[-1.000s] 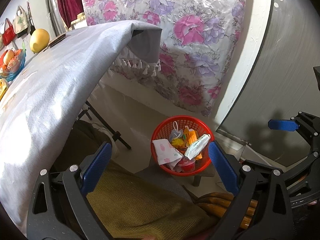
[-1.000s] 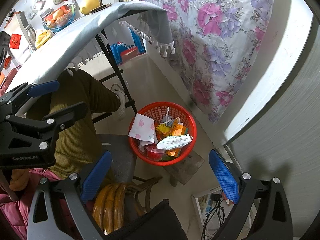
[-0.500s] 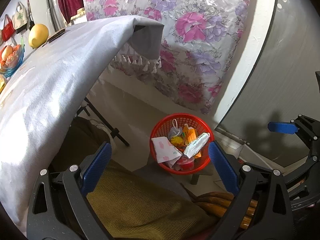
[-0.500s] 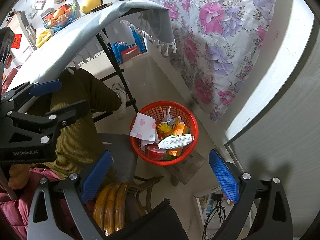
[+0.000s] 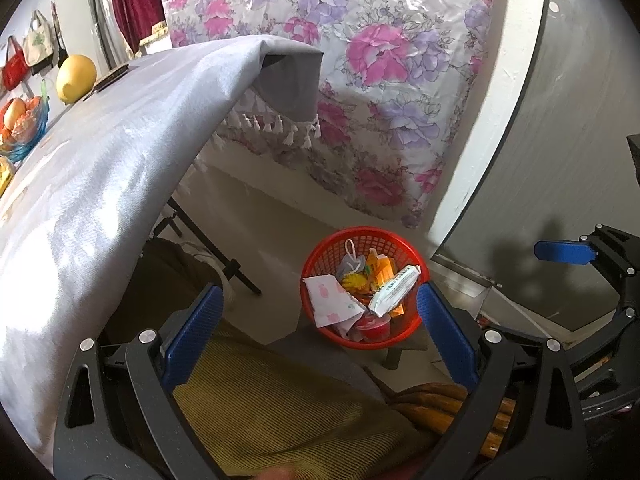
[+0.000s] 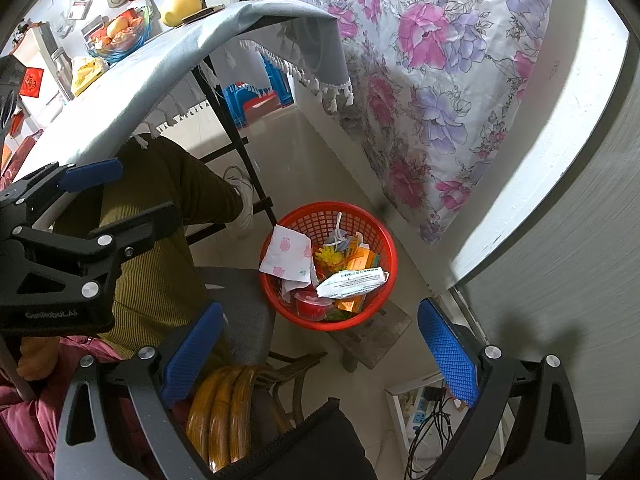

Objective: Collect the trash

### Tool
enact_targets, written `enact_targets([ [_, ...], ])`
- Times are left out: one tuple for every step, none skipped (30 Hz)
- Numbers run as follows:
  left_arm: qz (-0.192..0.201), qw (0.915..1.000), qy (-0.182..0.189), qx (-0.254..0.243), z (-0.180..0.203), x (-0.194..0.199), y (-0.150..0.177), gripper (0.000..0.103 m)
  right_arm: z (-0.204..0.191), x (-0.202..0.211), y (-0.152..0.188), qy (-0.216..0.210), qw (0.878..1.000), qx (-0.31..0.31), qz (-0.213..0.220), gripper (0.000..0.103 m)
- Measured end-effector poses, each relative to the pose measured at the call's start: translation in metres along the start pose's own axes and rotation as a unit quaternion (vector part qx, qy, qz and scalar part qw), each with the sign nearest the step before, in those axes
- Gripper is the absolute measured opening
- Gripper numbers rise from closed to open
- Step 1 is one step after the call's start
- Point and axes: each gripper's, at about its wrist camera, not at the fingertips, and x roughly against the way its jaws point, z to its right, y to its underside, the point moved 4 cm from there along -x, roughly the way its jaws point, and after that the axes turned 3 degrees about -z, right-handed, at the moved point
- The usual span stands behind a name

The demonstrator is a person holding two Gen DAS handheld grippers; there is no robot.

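Observation:
A red mesh basket [image 5: 320, 256] [image 6: 372, 232] stands on a low wooden stool [image 6: 372, 336] on the floor. It holds trash: a floral paper wrapper [image 6: 286, 256], a white pack [image 6: 352, 280], orange cartons [image 6: 360, 260] and a red cup [image 6: 310, 306]. My left gripper [image 5: 316, 340] is open and empty, well above and short of the basket. My right gripper [image 6: 320, 356] is open and empty, also above it. Each gripper shows at the edge of the other's view.
A table with a grey tasselled cloth [image 5: 100, 152] stands to the left, with a fruit bowl [image 6: 116, 36] and a yellow fruit [image 5: 76, 78] on it. A floral mattress [image 5: 380, 80] leans on the far wall. My legs [image 6: 160, 240] and a chair [image 6: 240, 312] are below.
Both grippers have risen and drawn back a little, so the basket looks smaller. Both stay open and empty.

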Motion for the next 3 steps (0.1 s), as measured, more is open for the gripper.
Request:
enact_targets([
  [0.001,1.0,-0.001,-0.001,0.0004,0.0004,0.0,0.094,0.0,0.0,0.0,0.0,1.0,0.0,0.0,0.096],
  [0.001,1.0,-0.001,-0.002,0.0004,0.001,-0.0003,0.094,0.0,0.0,0.0,0.0,1.0,0.0,0.0,0.096],
  [0.002,1.0,-0.001,-0.003,0.0008,0.0012,-0.0003,0.094,-0.0005,-0.0001,0.0003,0.0,1.0,0.0,0.0,0.096],
])
